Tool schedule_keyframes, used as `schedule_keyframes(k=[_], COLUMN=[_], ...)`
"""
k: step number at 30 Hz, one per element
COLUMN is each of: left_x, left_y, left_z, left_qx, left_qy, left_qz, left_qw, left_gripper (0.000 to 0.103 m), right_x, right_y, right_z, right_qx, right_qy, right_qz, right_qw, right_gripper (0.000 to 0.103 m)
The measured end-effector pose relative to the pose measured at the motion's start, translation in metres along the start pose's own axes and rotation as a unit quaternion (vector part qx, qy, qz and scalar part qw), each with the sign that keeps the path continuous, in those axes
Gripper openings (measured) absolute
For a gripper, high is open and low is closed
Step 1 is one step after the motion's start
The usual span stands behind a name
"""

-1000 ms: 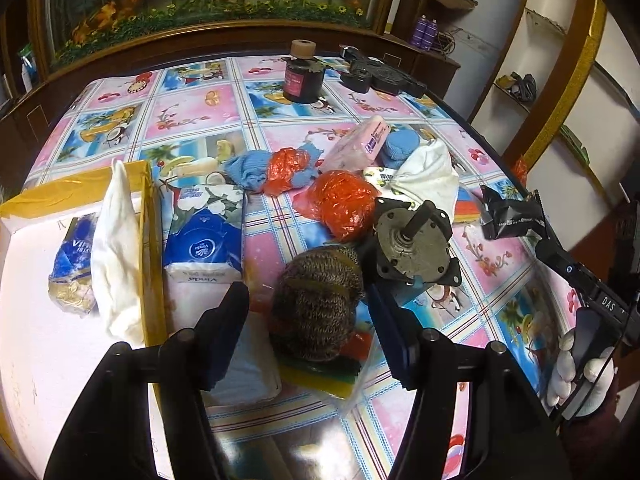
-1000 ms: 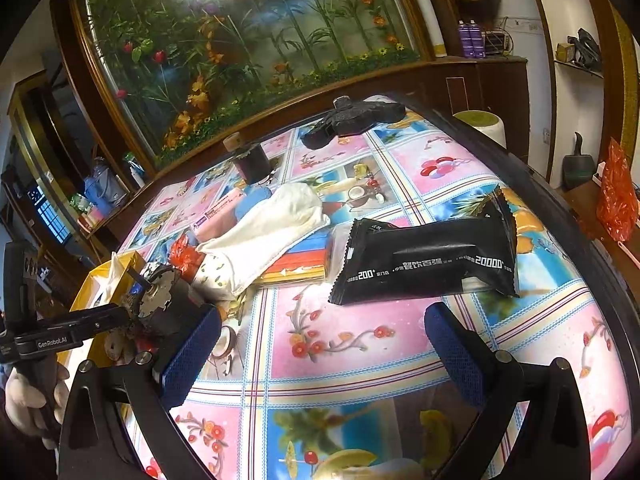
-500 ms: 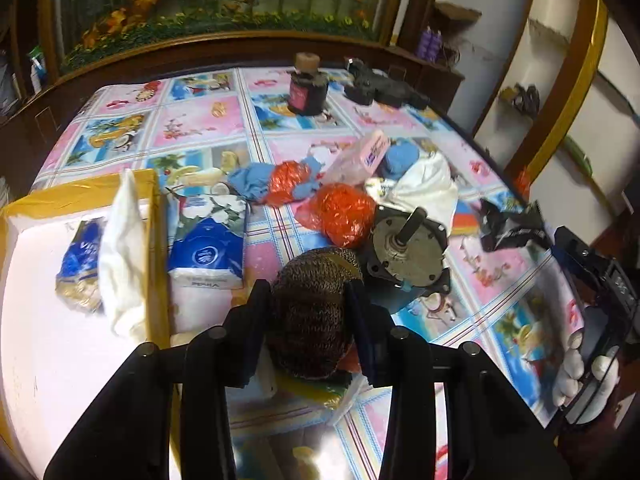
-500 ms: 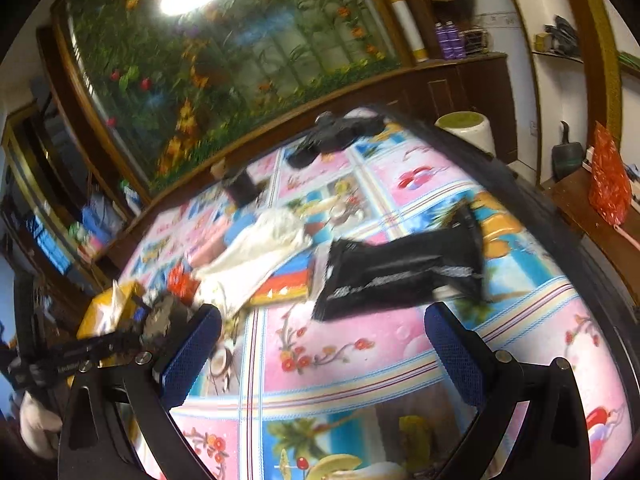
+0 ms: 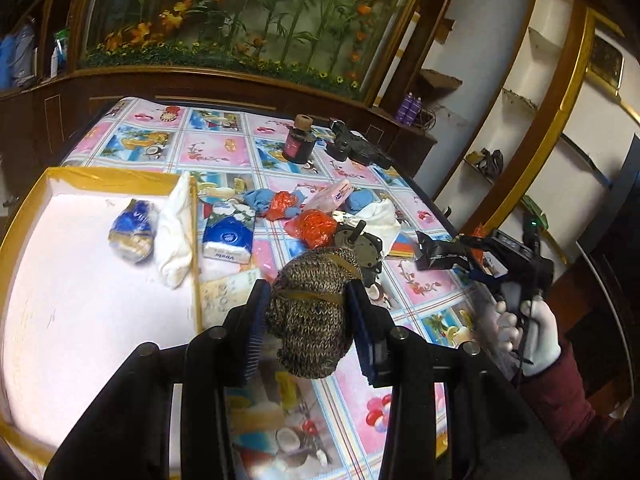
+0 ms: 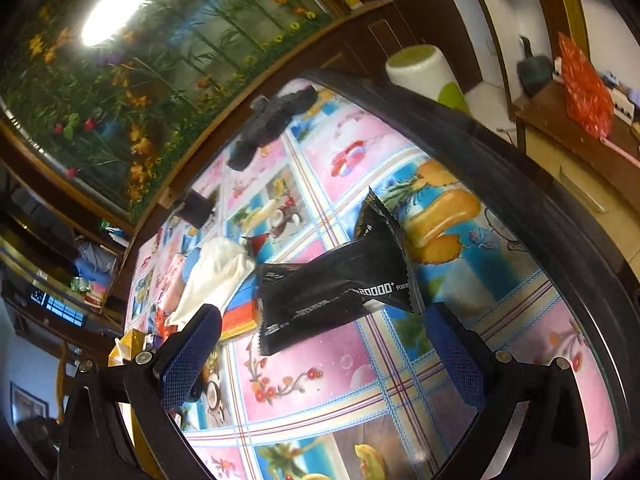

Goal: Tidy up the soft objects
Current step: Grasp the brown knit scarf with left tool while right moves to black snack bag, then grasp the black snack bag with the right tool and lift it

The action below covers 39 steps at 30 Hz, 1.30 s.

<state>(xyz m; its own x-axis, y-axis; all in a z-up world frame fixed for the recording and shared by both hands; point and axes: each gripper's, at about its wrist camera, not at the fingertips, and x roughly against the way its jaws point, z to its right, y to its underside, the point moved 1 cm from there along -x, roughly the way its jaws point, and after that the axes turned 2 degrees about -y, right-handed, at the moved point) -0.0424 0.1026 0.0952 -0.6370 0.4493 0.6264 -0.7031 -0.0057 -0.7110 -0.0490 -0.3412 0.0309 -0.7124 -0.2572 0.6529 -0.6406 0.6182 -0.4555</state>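
Observation:
My left gripper (image 5: 306, 294) is shut on a brown knitted bundle (image 5: 308, 320) bound with rubber bands, held up off the table beside the yellow-rimmed box (image 5: 100, 178). In that box lie a blue packet (image 5: 132, 232) and a white cloth (image 5: 174, 232) draped against its right wall. My right gripper (image 6: 324, 320) is open, tilted, with a black foil packet (image 6: 336, 288) lying on the table just beyond its fingers. The left wrist view shows that right gripper (image 5: 444, 250) at the table's right edge, held by a white-gloved hand (image 5: 528, 332).
On the patterned tablecloth lie a blue tissue pack (image 5: 228, 236), an orange plastic bag (image 5: 316, 226), a blue cloth (image 5: 258, 199), a pink packet (image 5: 334, 196), a white cloth (image 5: 378, 216) and a metal motor (image 5: 360, 246). A dark bottle (image 5: 298, 142) and a black device (image 5: 356, 150) stand at the back.
My left gripper closed on the knitted bundle and lifted it off the table toward the box side. My right gripper rolled and moved closer to the black packet.

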Motion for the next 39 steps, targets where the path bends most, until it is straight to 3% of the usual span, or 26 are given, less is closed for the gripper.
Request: schedule_keyframes(k=[9, 12, 15, 20, 24, 27, 28, 29, 30, 32, 39], left_x=[0.023, 0.03, 0.035, 0.037, 0.041, 0.05, 0.053, 0.056, 0.06, 0.065, 0.074], left_y=[0.024, 0.031, 0.034, 0.036, 0.041, 0.044, 0.045, 0.046, 0.047, 0.047, 0.048], left_z=[-0.03, -0.04, -0.045, -0.056, -0.066, -0.072, -0.074, -0.076, -0.079, -0.087, -0.116], left_qx=[0.049, 0.061, 0.061, 0.07, 0.082, 0.088, 0.089, 0.089, 0.09, 0.096, 0.122], left_qy=[0.005, 0.008, 0.005, 0.014, 0.016, 0.008, 0.002, -0.003, -0.01, -0.016, -0.043], left_qz=[0.013, 0.019, 0.028, 0.037, 0.04, 0.046, 0.048, 0.051, 0.053, 0.057, 0.059], left_qw=[0.9987, 0.9979, 0.9977, 0.9968, 0.9957, 0.995, 0.9949, 0.9948, 0.9944, 0.9936, 0.9898], left_gripper=[0.036, 0.036, 0.036, 0.036, 0.036, 0.036, 0.037, 0.037, 0.037, 0.037, 0.037], right_x=[-0.054, -0.051, -0.03, -0.017, -0.043, -0.063, -0.071, -0.077, -0.083, -0.085, -0.037], right_y=[-0.044, -0.049, -0.047, -0.027, -0.032, -0.045, -0.049, -0.05, -0.051, -0.051, -0.038], right_z=[-0.041, -0.055, -0.058, -0.054, -0.056, -0.058, -0.059, -0.06, -0.06, -0.056, -0.076], right_qx=[0.06, 0.064, 0.04, -0.002, -0.021, -0.043, -0.042, -0.041, -0.039, -0.043, 0.019], right_qy=[0.087, 0.1, 0.092, 0.069, 0.078, 0.09, 0.092, 0.087, 0.077, 0.058, 0.026], right_qz=[-0.047, -0.049, -0.025, -0.028, -0.058, -0.048, -0.049, -0.056, -0.06, -0.065, -0.027], right_qw=[0.993, 0.992, 0.995, 0.997, 0.995, 0.994, 0.994, 0.994, 0.994, 0.995, 0.999], right_gripper=[0.101, 0.101, 0.102, 0.102, 0.101, 0.098, 0.084, 0.052, 0.034, 0.029, 0.029])
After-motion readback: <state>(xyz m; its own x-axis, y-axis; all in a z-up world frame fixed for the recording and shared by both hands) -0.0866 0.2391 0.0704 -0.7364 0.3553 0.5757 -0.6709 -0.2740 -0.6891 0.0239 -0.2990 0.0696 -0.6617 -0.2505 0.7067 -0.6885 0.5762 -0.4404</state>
